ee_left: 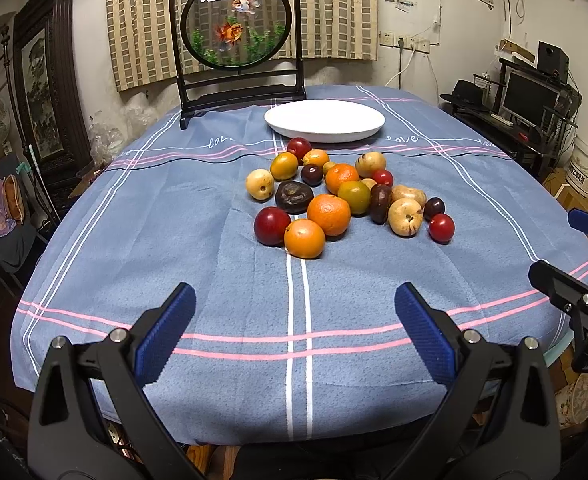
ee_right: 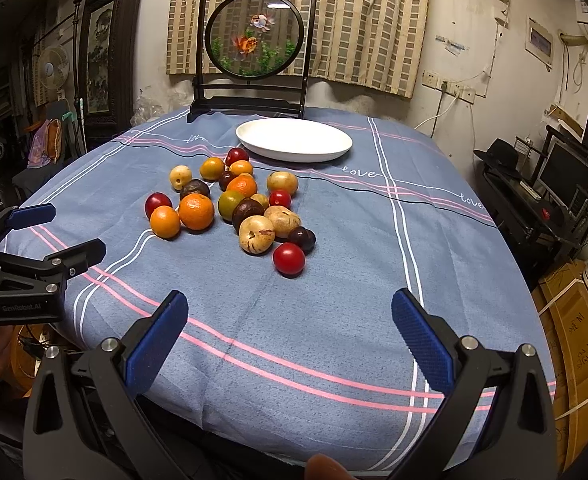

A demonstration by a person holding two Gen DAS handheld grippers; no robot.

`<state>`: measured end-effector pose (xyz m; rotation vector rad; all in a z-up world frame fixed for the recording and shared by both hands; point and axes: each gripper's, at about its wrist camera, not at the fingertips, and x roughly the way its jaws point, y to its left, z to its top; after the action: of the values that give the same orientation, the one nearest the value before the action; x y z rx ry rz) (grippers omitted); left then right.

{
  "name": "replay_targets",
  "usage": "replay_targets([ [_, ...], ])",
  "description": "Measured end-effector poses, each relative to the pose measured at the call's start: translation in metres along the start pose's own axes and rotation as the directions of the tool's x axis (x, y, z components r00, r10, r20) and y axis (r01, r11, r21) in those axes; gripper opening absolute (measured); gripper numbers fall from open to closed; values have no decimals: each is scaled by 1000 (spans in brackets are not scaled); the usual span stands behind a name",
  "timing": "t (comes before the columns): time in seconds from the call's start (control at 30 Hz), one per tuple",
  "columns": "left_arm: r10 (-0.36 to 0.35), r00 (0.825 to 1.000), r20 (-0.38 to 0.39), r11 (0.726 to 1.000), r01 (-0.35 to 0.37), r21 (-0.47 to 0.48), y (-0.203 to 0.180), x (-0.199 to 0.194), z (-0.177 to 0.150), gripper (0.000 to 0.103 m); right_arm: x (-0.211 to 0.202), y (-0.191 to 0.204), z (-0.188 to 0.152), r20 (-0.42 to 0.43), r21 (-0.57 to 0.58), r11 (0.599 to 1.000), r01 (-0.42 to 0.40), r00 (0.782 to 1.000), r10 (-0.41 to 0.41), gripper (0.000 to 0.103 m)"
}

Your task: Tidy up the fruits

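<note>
So there's a table covered with a blue tablecloth point(ee_left: 198, 240) with pink and white stripes, and a whole pile of fruits point(ee_left: 333, 196) sits loose on it around the middle, not sorted at all. The oranges point(ee_left: 328, 214) are at the near side of the heap, one more orange point(ee_left: 304, 238) sitting right in front and touching a dark red plum point(ee_left: 272, 225). Off to the right edge of the pile there's a small bright red fruit point(ee_right: 288, 259) just beside a dark purple plum point(ee_right: 301, 239), and a couple of pale yellowish-brown fruits point(ee_right: 256, 234) are bunched up next to those. A white plate point(ee_left: 324, 120) sits just behind the pile, toward the far side of the table, with nothing on it. Behind that stands a dark framed round screen with goldfish point(ee_left: 236, 20) in front of a checked curtain point(ee_left: 341, 4). The left gripper point(ee_left: 294, 332) hangs over the near edge of the cloth, jaws spread wide and holding nothing, well short of the fruit. The right gripper point(ee_right: 290, 336) is the same deal, wide open and empty, hovering over the near right part of the table, well apart from the pile.
</note>
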<state>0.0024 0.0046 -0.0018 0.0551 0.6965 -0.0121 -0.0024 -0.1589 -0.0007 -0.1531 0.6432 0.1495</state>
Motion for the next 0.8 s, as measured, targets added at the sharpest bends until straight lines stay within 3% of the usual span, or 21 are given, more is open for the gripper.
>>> replay_targets([
  [0.8,-1,1000,-8,1000,1,0,-1,0,-1,101,-1,-1,0,-1,2,1000,-11,1000,11,102],
])
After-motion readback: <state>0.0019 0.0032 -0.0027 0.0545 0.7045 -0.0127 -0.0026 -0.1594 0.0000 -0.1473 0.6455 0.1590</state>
